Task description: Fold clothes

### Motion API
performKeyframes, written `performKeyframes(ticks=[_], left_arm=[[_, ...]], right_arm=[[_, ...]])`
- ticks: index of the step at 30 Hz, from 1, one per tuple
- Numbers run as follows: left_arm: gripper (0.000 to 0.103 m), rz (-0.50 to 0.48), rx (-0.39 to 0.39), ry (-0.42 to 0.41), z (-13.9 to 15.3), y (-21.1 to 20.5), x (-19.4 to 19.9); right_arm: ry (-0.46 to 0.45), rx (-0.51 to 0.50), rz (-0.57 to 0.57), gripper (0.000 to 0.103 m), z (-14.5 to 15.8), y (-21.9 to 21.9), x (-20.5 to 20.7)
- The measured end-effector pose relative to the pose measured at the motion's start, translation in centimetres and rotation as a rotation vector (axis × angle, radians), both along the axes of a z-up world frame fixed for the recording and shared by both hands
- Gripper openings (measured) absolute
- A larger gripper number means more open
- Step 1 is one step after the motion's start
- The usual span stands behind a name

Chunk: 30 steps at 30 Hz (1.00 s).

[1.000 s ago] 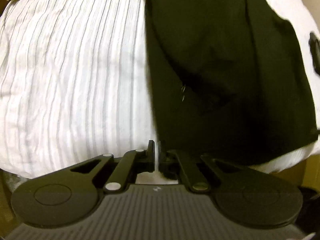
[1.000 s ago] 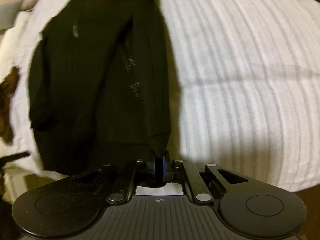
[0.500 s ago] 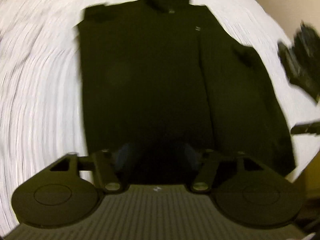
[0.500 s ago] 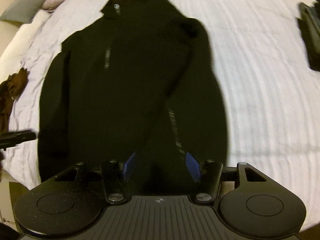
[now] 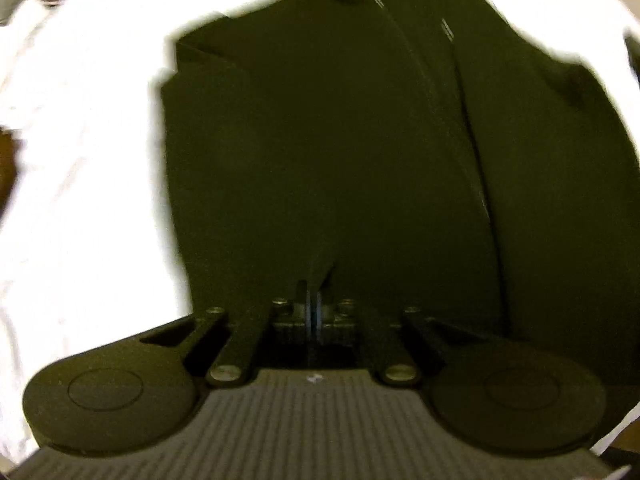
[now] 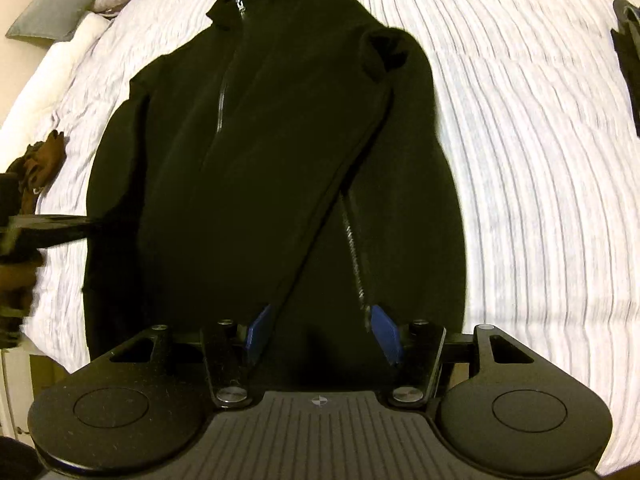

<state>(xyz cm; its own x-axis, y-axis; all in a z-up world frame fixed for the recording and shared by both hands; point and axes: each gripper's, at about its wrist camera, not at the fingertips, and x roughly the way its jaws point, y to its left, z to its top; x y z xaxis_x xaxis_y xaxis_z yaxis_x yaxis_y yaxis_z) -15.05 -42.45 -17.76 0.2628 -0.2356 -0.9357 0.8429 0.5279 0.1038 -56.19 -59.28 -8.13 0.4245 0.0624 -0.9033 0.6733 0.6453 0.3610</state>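
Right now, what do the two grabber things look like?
Both are black. Each has two round discs at the sides, a ribbed grey panel in the middle with a small round mark, and flat link arms joined by silver rivets. The right gripper has bright blue pads on its fingers. The left gripper looks the same but blurry, with only a sliver of blue showing.

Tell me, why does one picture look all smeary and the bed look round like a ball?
Left wrist view: motion blur smears the jacket edges, and the sheet glares blank white. Right wrist view: sharper, so the zipper teeth and sheet stripes show; the fisheye lens bends those stripes into curves.
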Motion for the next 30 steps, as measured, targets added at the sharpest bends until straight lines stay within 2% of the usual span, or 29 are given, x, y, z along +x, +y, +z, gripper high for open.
performKeyframes(ticks=[2, 7, 9, 11, 13, 15, 16, 18, 19, 20, 23, 26, 30], left_arm=[[0.001, 0.079, -0.064, -0.001, 3.8, 2.7, 3.8], [0.001, 0.238, -0.113, -0.143, 12.3, 10.4, 15.9], [0.001, 0.287, -0.109, -0.191, 14.4, 13.2, 20.7], [0.001, 0.309, -0.085, -0.212, 15.2, 15.4, 25.2], [0.003, 0.303, -0.068, -0.184, 14.5, 17.2, 29.2], [0.008, 0.292, -0.025, -0.161, 12.0, 18.3, 32.4], [0.01, 0.287, 0.0, -0.149, 10.8, 18.8, 33.9], [0.011, 0.265, 0.054, -0.132, 8.5, 19.5, 35.4], [0.019, 0.251, 0.072, -0.133, 7.7, 19.8, 35.9], [0.022, 0.246, 0.08, -0.134, 6.9, 19.8, 36.3], [0.025, 0.256, 0.052, -0.109, 6.2, 21.8, 37.7], [0.029, 0.264, -0.003, -0.084, 6.2, 23.2, 37.6], [0.051, 0.191, -0.087, -0.015, 4.8, 22.5, 34.9]], right_arm=[[-0.014, -0.008, 0.008, 0.059, -0.3, -1.1, 1.4], [-0.05, -0.027, 0.029, 0.059, -1.0, -4.0, 4.8], [-0.081, -0.047, 0.022, 0.059, -0.3, -3.7, 6.7], [-0.09, -0.067, 0.011, 0.059, -0.3, -3.3, 8.8], [-0.089, -0.083, -0.004, 0.059, -0.5, -2.5, 10.7], [-0.072, -0.091, -0.023, 0.059, -1.1, -1.4, 13.0], [-0.062, -0.096, -0.037, 0.059, -2.0, -0.7, 15.3], [-0.049, -0.09, -0.062, 0.059, -3.1, 0.7, 18.6], [-0.04, -0.09, -0.068, 0.059, -3.5, 1.4, 19.7], [-0.029, -0.089, -0.073, 0.059, -4.0, 2.0, 21.0], [0.002, -0.085, -0.088, 0.059, -5.6, 3.8, 24.9], [0.021, -0.066, -0.055, 0.059, -5.8, 5.6, 25.3], [0.046, -0.038, -0.018, 0.059, -6.7, 7.6, 26.8]])
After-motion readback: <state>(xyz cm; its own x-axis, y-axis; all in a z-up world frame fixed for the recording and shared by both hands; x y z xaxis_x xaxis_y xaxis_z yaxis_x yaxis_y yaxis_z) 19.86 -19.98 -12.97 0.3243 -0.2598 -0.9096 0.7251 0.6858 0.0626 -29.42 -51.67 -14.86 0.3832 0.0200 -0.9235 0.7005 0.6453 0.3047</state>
